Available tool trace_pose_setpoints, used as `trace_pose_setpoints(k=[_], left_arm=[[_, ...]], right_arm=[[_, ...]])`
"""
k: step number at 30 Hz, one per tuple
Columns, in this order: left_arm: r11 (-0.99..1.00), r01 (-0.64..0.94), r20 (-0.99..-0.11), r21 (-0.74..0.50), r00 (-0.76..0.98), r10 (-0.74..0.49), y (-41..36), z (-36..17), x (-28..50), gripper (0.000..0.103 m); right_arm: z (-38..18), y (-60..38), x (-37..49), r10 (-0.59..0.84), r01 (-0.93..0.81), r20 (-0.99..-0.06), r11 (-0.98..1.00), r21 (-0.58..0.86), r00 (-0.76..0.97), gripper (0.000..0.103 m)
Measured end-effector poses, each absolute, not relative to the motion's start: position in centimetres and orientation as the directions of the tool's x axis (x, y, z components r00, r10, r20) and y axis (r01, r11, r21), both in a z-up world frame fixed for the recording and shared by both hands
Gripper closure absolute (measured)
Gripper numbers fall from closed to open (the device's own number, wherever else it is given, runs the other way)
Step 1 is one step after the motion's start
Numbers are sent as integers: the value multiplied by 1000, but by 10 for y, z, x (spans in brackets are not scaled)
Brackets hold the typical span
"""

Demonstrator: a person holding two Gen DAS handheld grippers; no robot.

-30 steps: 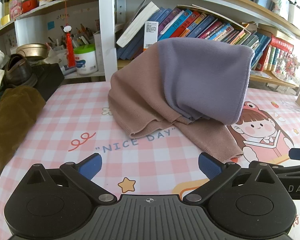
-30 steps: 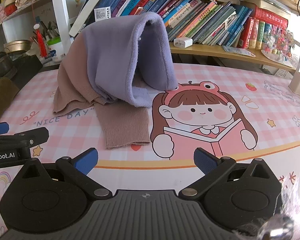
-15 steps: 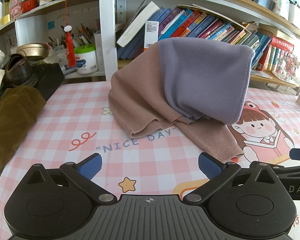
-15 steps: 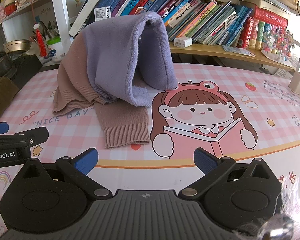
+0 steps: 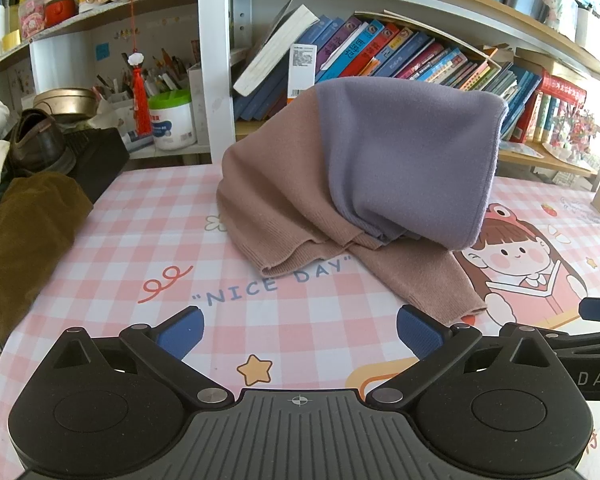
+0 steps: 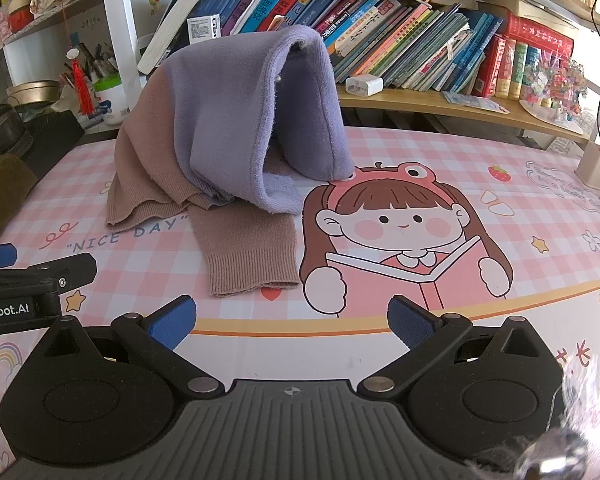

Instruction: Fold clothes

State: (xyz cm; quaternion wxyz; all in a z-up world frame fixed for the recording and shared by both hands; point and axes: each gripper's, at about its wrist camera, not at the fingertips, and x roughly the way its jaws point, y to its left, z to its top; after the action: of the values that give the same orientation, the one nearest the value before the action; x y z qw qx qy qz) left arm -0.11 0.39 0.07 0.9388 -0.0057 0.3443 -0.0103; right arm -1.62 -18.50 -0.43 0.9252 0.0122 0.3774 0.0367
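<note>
A two-tone sweater, tan-brown (image 5: 276, 196) and lavender (image 5: 408, 160), sits in a tall rumpled heap on the pink checked tablecloth (image 5: 148, 232). One tan sleeve (image 6: 248, 256) lies flat toward me, its ribbed cuff nearest. The lavender part (image 6: 228, 120) arches up like a hood in the right wrist view. My left gripper (image 5: 298, 330) is open, low over the cloth, short of the sleeve cuff. My right gripper (image 6: 292, 322) is open too, just in front of the cuff. Neither holds anything.
An olive-brown garment (image 5: 20, 240) lies at the table's left edge beside a black box (image 5: 96, 156) with a shoe on it. Bookshelves (image 5: 400, 56) run behind the table. A pen holder (image 6: 596, 164) stands at the far right. The right gripper's arm (image 5: 596, 344) shows at the left view's right edge.
</note>
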Motion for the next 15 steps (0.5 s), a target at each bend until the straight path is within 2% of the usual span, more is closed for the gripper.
trace_pose_setpoints(k=[15], left_arm=[[1000,13,-645,-12,764,-18,2,3,-2,0]], right_arm=[[-4,-185,-17,77,-60,-695,997,49,715,0]])
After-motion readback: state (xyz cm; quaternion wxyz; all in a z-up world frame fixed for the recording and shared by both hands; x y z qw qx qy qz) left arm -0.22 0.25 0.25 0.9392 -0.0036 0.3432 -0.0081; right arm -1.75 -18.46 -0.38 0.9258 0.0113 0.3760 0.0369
